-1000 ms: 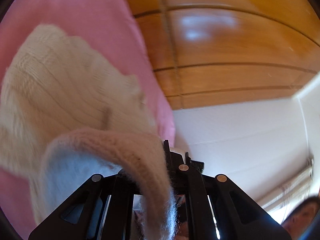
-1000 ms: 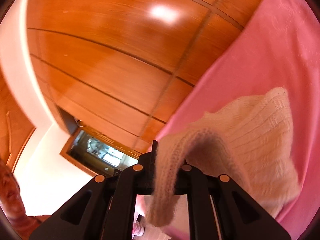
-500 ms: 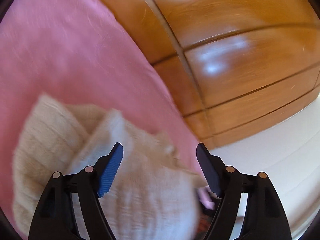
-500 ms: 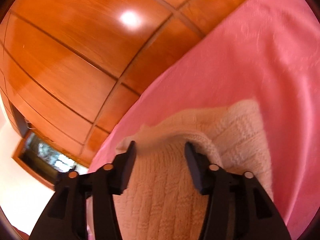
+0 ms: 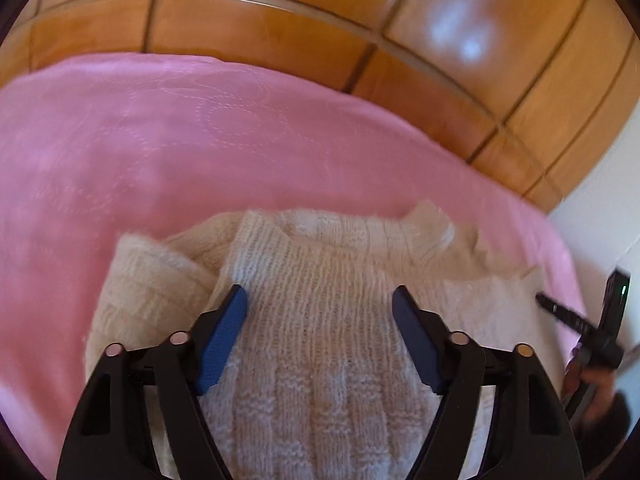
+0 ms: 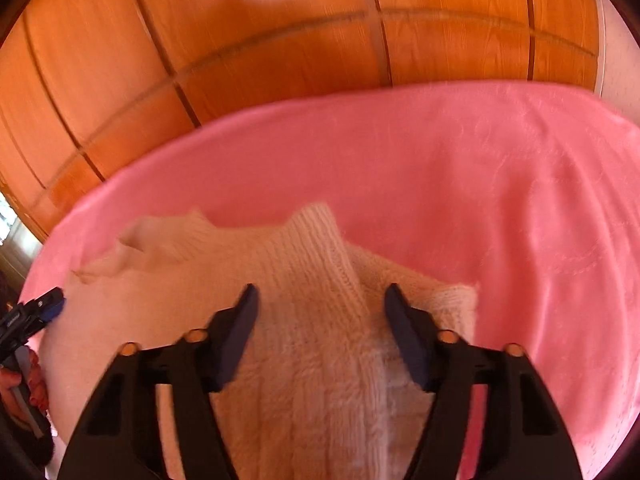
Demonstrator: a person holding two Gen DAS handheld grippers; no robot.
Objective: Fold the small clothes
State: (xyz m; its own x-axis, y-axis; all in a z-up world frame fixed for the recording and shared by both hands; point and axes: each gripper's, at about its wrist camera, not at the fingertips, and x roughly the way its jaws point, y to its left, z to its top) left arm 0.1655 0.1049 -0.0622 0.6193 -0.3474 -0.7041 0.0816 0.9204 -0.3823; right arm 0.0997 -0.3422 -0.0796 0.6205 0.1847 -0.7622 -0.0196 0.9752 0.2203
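Observation:
A cream knitted sweater (image 5: pixel 328 264) lies folded on a pink blanket (image 5: pixel 200 140), its ribbed edge turned over on top. My left gripper (image 5: pixel 320 292) hovers over it with blue pads apart; its jaws are closing, the knit lies under the gap and neither pad presses on it. In the right wrist view the same sweater (image 6: pixel 304 248) lies below my right gripper (image 6: pixel 321 290), which stands open and apart from the fabric. Each gripper shows at the edge of the other's view: the right gripper (image 5: pixel 580 324) and the left gripper (image 6: pixel 36 312).
Glossy wooden panels (image 5: pixel 280 20) rise behind the bed's far edge and fill the top of the right wrist view (image 6: pixel 240 40). A white wall (image 5: pixel 600 208) stands at the right. The pink blanket (image 6: pixel 480 180) spreads wide beyond the sweater. A hand (image 6: pixel 20 384) holds the left tool.
Both grippers held a lifted sweater edge, then let it go; it now lies flat on the garment. Both views have rolled level and tilted down toward the bed.

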